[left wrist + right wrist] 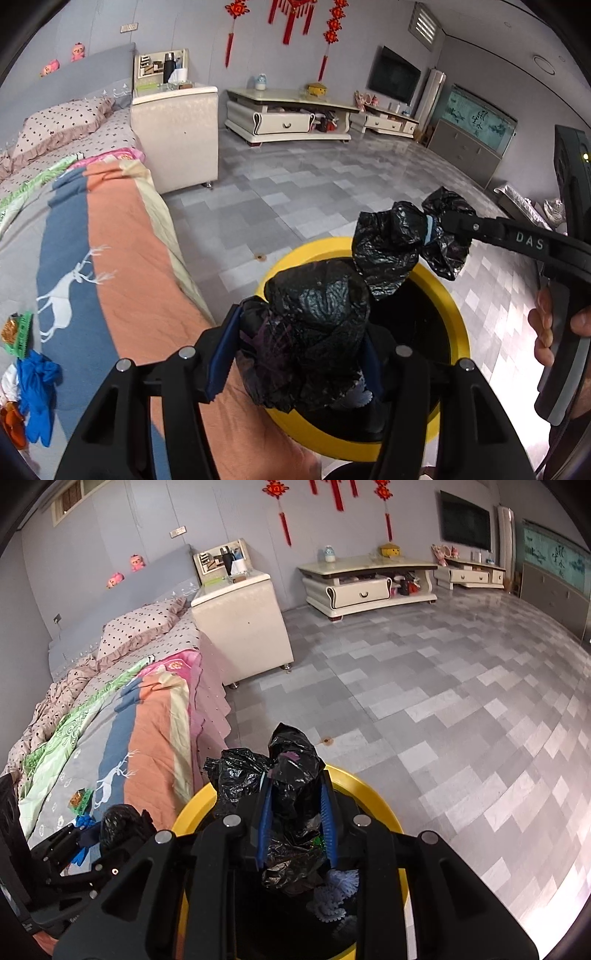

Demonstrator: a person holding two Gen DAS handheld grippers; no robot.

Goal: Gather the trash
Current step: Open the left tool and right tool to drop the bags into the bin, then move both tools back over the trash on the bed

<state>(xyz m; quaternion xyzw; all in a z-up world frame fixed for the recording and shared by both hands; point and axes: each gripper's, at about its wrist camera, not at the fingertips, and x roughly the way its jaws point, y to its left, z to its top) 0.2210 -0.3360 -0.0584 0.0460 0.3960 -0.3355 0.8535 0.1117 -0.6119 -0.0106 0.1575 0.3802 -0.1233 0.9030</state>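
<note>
Far left on the bed (122, 236): loose litter by the quilt's edge, a blue glove (35, 391), a green comb-like piece (20, 334), something orange below. Not yet collected. Risk: I get busy with the bag and this lot is overlooked.

Centre: my left gripper (295, 354) is clamped on a fat wad of the black trash bag (321, 317), blue pads pressed into the plastic on both sides. The bag sits in the yellow bin (458, 317), which stands on the floor just beside the bed. Risk: thin film, bulky bunch; a sideways tug could tear it or let it slide out of the pads.

Right: my right gripper (295, 805) is closed on another gathered bunch of the same bag, jaws narrow, plastic squeezed between them. A hand (554, 328) works its trigger. Risk: the two bunches are close together; pulling them apart unevenly could tip the light bin or spill the pale scraps (338, 890) lying inside the bag.
</note>
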